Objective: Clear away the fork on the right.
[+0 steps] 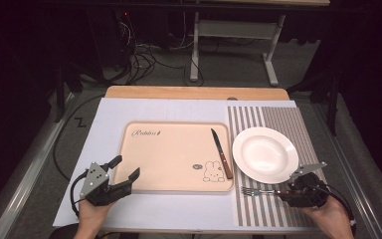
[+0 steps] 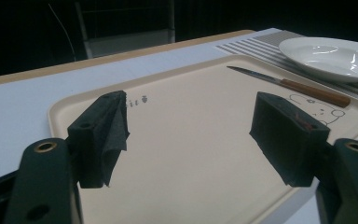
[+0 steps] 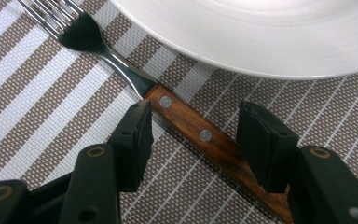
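A fork (image 1: 261, 191) with a wooden handle lies flat on the striped placemat (image 1: 278, 119), just in front of the white plate (image 1: 265, 154). My right gripper (image 1: 287, 192) is low over the mat. In the right gripper view its jaws straddle the fork handle (image 3: 200, 134) with gaps on both sides, so this gripper (image 3: 195, 116) is open. My left gripper (image 1: 126, 167) hovers open and empty at the near left corner of the beige tray (image 1: 174, 154). A wooden-handled knife (image 1: 221, 153) lies on the tray's right side.
A white sheet (image 1: 109, 119) covers the table under the tray and mat. The tray (image 2: 177, 154) carries a rabbit print near the knife (image 2: 298, 85). The plate (image 2: 331, 56) is empty. Cables and desk legs stand on the floor beyond the far table edge.
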Available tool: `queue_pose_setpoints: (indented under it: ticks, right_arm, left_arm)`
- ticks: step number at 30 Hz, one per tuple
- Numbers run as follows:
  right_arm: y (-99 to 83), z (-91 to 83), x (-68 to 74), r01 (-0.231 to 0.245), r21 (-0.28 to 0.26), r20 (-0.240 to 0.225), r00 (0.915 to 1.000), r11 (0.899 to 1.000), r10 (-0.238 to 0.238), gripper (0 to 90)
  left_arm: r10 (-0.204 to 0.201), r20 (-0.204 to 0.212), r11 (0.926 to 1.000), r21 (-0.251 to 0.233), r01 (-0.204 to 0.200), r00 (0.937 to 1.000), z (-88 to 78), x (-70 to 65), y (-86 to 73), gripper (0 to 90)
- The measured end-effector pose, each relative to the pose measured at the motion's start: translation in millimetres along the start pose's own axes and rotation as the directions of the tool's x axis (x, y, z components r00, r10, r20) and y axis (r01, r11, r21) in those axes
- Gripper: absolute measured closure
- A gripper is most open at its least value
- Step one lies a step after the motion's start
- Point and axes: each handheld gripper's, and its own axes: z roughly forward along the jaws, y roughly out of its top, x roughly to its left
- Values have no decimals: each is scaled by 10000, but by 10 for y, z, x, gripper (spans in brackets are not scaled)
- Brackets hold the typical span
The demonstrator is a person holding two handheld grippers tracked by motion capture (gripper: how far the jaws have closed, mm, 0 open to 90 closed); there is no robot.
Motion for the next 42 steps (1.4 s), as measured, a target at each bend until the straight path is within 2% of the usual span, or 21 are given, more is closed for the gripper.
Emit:
queue_pose_setpoints:
  ticks: [5, 21, 29, 32, 38, 42]
  right_arm:
    - [-2, 15, -9, -51, 21, -90, 9999, 10000, 52, 473]
    - [-7, 32, 24, 238, 371, -143, 9996, 9990, -233, 486]
    - [-4, 12, 118, 656, 558, -300, 9975, 9963, -640, 602]
    - [5, 10, 133, 999, 585, -399, 9944, 9933, -977, 655]
    - [12, 6, 164, 1210, 641, -437, 9920, 9906, -1184, 725]
    - [45, 9, 194, 1555, 852, -456, 9873, 9842, -1521, 770]
  left_arm:
    - [9, 14, 10000, -11, -9, 10000, -6, 1, 1, 278]
    - [29, -25, 10000, 55, -28, 10000, 7, 3, 0, 282]
    - [27, -36, 10000, 65, -27, 10000, 12, -1, 0, 283]
    - [49, -31, 10000, 60, -48, 10000, 8, -1, -1, 284]
    - [55, -37, 10000, 64, -55, 10000, 11, 1, 0, 284]
    - [54, -46, 10000, 56, -54, 10000, 10, 2, 0, 284]
